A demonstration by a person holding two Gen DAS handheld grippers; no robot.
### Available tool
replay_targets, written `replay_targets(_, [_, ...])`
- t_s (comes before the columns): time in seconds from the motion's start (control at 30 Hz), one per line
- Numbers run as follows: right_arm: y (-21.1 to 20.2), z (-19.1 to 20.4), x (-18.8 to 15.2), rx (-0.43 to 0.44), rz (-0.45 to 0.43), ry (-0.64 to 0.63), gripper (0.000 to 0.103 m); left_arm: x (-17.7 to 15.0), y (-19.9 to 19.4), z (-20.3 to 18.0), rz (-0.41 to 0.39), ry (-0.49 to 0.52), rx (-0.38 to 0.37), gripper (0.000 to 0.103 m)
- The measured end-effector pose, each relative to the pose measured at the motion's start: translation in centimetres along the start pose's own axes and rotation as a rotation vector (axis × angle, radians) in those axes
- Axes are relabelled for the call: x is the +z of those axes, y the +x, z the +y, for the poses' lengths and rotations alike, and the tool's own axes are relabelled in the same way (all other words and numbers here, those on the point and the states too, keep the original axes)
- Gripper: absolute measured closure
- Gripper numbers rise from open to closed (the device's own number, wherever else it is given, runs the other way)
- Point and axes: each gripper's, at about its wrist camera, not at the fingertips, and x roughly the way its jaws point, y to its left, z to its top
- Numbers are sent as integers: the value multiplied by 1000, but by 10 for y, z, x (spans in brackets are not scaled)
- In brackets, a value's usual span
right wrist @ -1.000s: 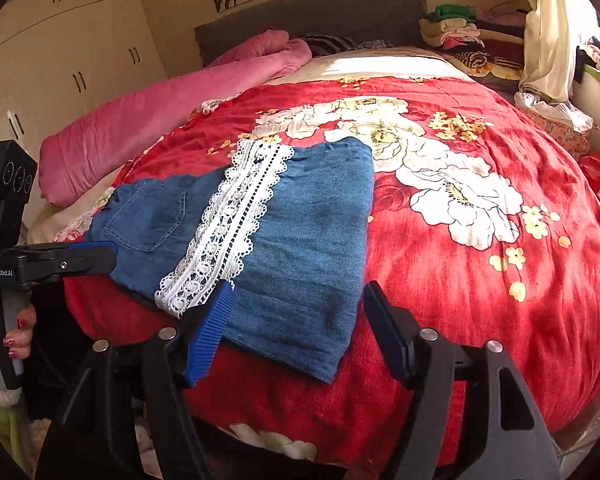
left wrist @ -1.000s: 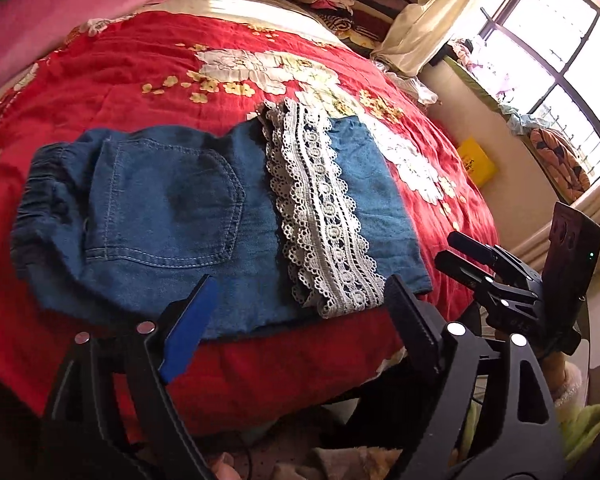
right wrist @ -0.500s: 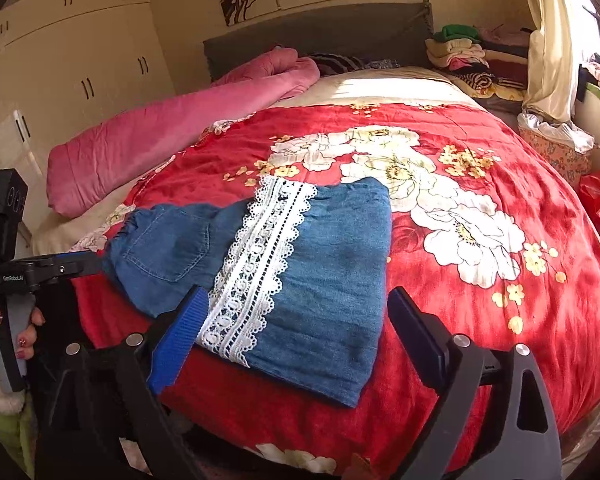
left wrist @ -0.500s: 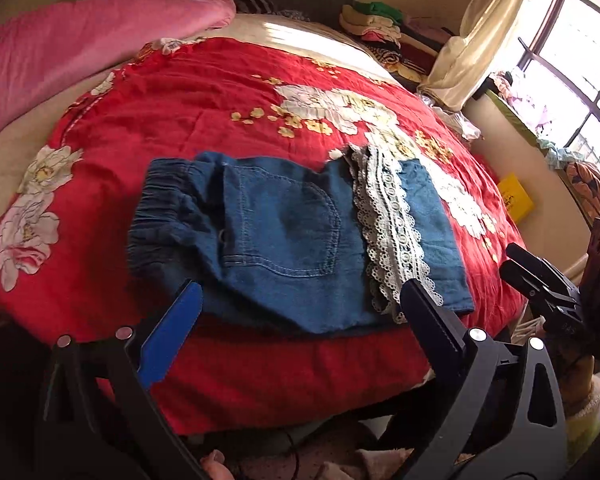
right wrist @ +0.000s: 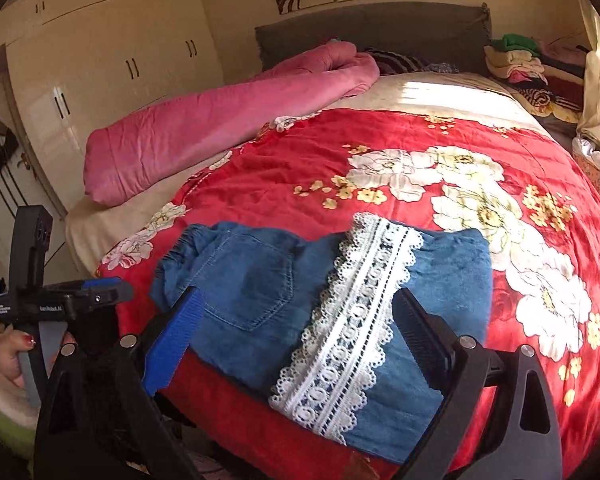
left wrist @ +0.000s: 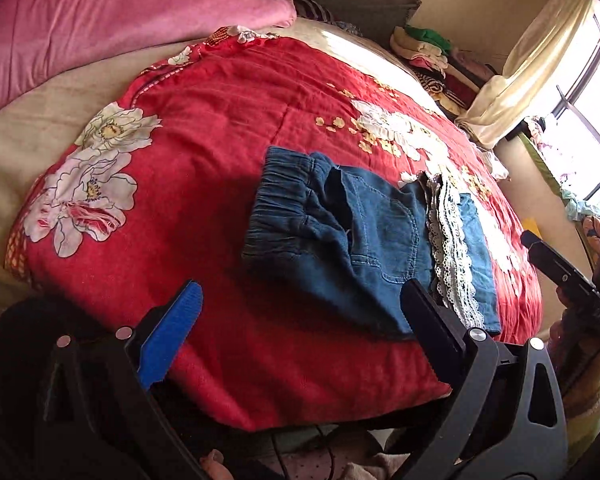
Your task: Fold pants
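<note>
Blue denim pants (left wrist: 360, 240) with an elastic waistband (left wrist: 284, 208) and a white lace hem band (left wrist: 452, 248) lie folded on the red floral bedspread (left wrist: 220, 140), near its front edge. My left gripper (left wrist: 300, 320) is open and empty, off the bed edge to the left of the pants. In the right wrist view the pants (right wrist: 260, 288) and lace band (right wrist: 352, 320) lie straight ahead. My right gripper (right wrist: 296, 328) is open and empty, jaws wide apart in front of the pants. The left gripper also shows there (right wrist: 100, 292), held by a hand.
A pink rolled quilt (right wrist: 220, 128) lies at the bed's far left. Stacked clothes (right wrist: 516, 60) sit by the grey headboard (right wrist: 372, 28). Wardrobe doors (right wrist: 100, 60) stand at left. A curtain (left wrist: 528, 80) and window are at right. Cables lie on the floor below the bed edge.
Both grippers have pulled back from the pants. The left view has swung left, so the pants now sit to the right. Both stay open.
</note>
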Motion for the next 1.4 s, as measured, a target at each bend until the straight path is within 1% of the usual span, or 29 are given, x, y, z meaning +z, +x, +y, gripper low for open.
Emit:
replay_targets(0.1, [16,14,16,21,12,-44,8,-2,8,6,19,-14,-10,10])
replay_targets(0.23, [38,29,34,75,41,-82,7,-3,17,10,34,-25,-21,10])
replay_targets(0.4, [69,39,52,111,93,-122,7,-5,28,10,56,-28,-35,10])
replay_targets(0.5, [89,42,60,135,139,-139,7,-6,35,7,62,-27,-42,10])
replay_targets(0.63, [115,48,65,158,201,-159,7,-6,41,5,48,-37,-33,10])
replay_targets(0.77, [142,57,69,221,281,-168,7,-3,49,3,42,-49,-36,10])
replay_targets(0.83, [155,64,71,256,320,-175,7,-1,53,3,42,-52,-42,10])
replay_targets(0.97, [178,80,76,277,366,-209,7,-1,56,4,24,-59,-57,10])
replay_targets(1.03, [189,88,77,303,399,-236,7,-1,57,4,15,-58,-66,10])
replay_targets(1.17, [216,101,75,290,454,-287,8,-2,61,4,15,-46,-67,10])
replay_targets(1.2, [221,103,75,290,467,-298,10,-1,62,4,14,-47,-69,10])
replay_targets(1.23, [227,106,73,299,487,-310,19,-1,62,5,13,-49,-74,10])
replay_targets(1.27, [234,107,71,303,508,-321,24,-1,63,6,12,-53,-79,10])
replay_targets(1.33, [246,110,63,322,559,-332,45,0,64,8,11,-64,-85,10])
replay_targets(1.4, [251,110,58,325,565,-335,52,1,65,10,7,-74,-95,11])
